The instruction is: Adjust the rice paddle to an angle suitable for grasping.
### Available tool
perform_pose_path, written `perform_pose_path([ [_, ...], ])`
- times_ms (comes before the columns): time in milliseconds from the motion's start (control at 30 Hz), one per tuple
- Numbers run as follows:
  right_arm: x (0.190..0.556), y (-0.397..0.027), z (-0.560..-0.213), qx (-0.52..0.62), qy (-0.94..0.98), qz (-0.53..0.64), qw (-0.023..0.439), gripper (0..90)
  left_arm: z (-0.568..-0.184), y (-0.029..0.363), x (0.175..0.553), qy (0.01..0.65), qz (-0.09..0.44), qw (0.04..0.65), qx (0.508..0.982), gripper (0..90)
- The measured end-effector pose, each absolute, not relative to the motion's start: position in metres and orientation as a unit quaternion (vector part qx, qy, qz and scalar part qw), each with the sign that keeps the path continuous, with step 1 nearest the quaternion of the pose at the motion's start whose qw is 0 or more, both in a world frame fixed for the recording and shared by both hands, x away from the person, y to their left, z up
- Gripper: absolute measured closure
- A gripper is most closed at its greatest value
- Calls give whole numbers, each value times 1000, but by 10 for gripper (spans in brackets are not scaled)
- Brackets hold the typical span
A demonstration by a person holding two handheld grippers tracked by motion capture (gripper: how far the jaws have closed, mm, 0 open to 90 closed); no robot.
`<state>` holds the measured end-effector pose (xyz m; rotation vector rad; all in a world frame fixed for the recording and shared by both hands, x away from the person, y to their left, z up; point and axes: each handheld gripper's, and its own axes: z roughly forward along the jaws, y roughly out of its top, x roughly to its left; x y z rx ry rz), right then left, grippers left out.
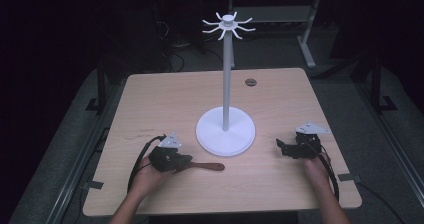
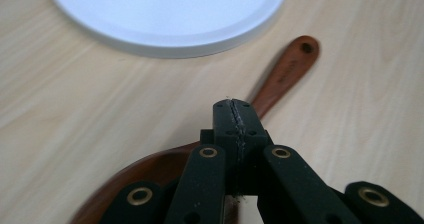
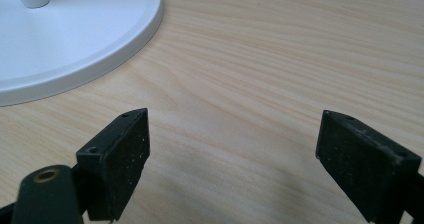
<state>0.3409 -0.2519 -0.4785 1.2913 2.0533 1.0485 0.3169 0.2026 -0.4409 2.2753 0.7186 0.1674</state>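
Where the high view looks down on the surface, the wooden spoon lies just before the white stand's base, under the left tongs. The left gripper view shows those jaws closed together above the spoon's handle, whether pinching it cannot be told. In the right gripper view, the right tongs stand wide open over bare wood, holding nothing.

Count on the table: one white stand, comprising one round base, one upright pole and one crown of hooks at the top (the hooks are too small and blurred to number reliably). One brown wooden spoon, with one hole at its handle end. Two grippers: one left gripper, one right gripper. Two hands. One dark round fitting at the far edge.
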Motion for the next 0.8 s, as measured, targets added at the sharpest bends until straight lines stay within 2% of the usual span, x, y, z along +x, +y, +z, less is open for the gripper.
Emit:
perform_pose_path([
  [333, 341, -252, -478, 475, 753, 384, 246, 134, -437, 226, 349, 318, 100, 354, 874, 897],
  [800, 341, -252, -479, 473, 754, 385, 245, 134, -453, 235, 353, 341, 102, 320, 878, 897],
])
